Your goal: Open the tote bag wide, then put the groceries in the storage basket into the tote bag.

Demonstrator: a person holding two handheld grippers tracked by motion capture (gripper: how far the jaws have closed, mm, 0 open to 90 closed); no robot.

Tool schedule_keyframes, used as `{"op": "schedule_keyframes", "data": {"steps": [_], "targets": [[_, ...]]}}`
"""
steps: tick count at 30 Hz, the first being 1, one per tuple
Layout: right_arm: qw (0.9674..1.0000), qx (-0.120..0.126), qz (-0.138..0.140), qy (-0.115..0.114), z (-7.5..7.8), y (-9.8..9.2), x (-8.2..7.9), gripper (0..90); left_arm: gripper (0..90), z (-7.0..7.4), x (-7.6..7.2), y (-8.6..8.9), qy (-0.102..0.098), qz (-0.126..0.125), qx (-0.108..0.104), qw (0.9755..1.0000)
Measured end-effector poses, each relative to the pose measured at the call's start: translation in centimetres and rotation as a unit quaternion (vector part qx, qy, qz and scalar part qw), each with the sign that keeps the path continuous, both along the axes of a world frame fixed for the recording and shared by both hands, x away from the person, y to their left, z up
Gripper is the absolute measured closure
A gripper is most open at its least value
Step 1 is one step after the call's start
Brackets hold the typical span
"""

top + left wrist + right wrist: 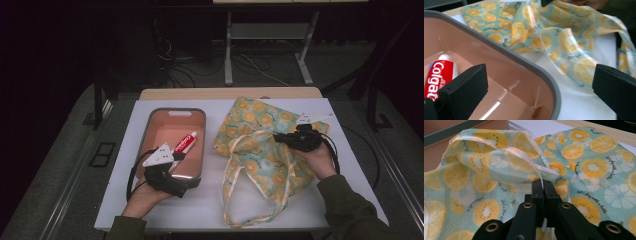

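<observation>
A cloth bag (260, 140) printed with orange and kiwi slices lies crumpled on the white table at the right. My right gripper (278, 137) is shut on the bag's upper edge (543, 185), pinching fabric and a pale ribbon handle between its jaws. A grey bin (173, 112) with a pink inside stands at the left, and a red toothpaste tube (185, 142) lies in it. My left gripper (176, 156) hovers over the bin's near end, jaws wide open with nothing between them. In the left gripper view the tube (437, 75) lies beside the left jaw, with the bag (564, 42) beyond the bin's rim (524, 66).
The bag's long ribbon handles (250, 210) trail toward the table's front edge. Bare white tabletop (210, 200) lies in front of the bin and between bin and bag. Beyond the table's far edge are metal legs (228, 50) and cables on a dark floor.
</observation>
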State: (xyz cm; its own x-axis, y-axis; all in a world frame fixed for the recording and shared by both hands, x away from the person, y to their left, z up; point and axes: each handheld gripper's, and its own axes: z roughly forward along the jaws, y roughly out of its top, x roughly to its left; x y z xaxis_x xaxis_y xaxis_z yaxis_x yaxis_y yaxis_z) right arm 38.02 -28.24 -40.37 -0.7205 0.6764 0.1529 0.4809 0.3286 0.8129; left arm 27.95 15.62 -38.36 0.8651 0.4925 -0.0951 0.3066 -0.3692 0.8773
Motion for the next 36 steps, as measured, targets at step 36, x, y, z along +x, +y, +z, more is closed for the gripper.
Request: {"op": "schedule_keyframes", "data": {"steps": [36], "targets": [[0.9999,0.001,0.012,-0.008,0.3,0.2,-0.3,88.8,21.9,-1.1,10.5,0.8,0.052,0.102,0.110,0.9873]]}}
